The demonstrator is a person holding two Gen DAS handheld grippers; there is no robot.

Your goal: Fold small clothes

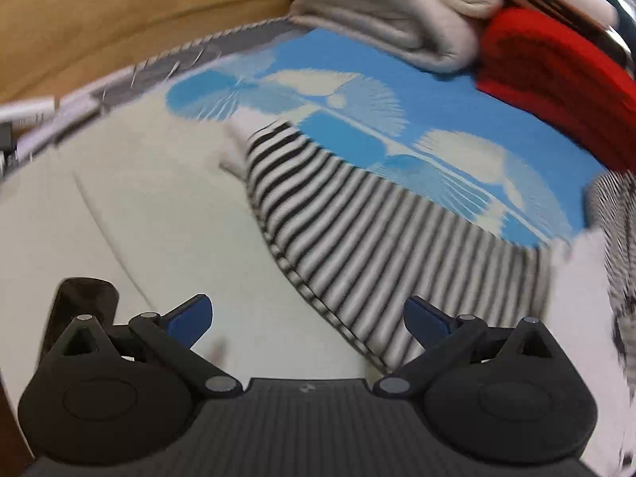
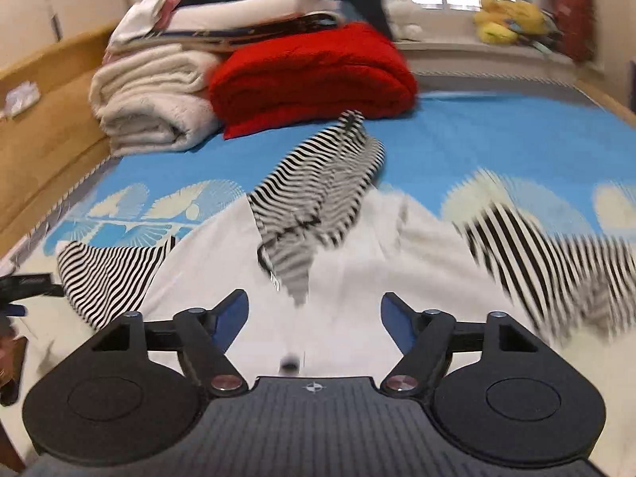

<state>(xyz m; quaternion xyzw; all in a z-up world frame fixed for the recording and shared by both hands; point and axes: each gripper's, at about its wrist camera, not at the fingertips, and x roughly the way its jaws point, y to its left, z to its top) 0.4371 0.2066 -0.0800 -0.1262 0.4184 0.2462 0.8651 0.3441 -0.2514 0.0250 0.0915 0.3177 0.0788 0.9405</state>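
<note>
Both tongs gaping wide, holding nothing: left gripper (image 1: 308,324), right gripper (image 2: 314,318). Striped garment (image 2: 318,202) lying crumpled on blue bedspread (image 2: 497,135), looking light, floppy; I'm eyeing hem edge (image 1: 318,302) for pinching

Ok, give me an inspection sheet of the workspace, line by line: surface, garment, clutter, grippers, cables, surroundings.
Surface: blue bedsheet with pale leaf prints, on a bed.
Job's things: white garment with black-and-white striped sleeves, spread out; one striped sleeve folded across its middle.
Clutter: folded red blanket, cream blanket, stacked bedding behind.
Grippers: left gripper jaws open, empty; right gripper jaws open, empty.
Cables: nothing seen.
Surroundings: wooden bed frame, yellow plush toys by a window.
</note>
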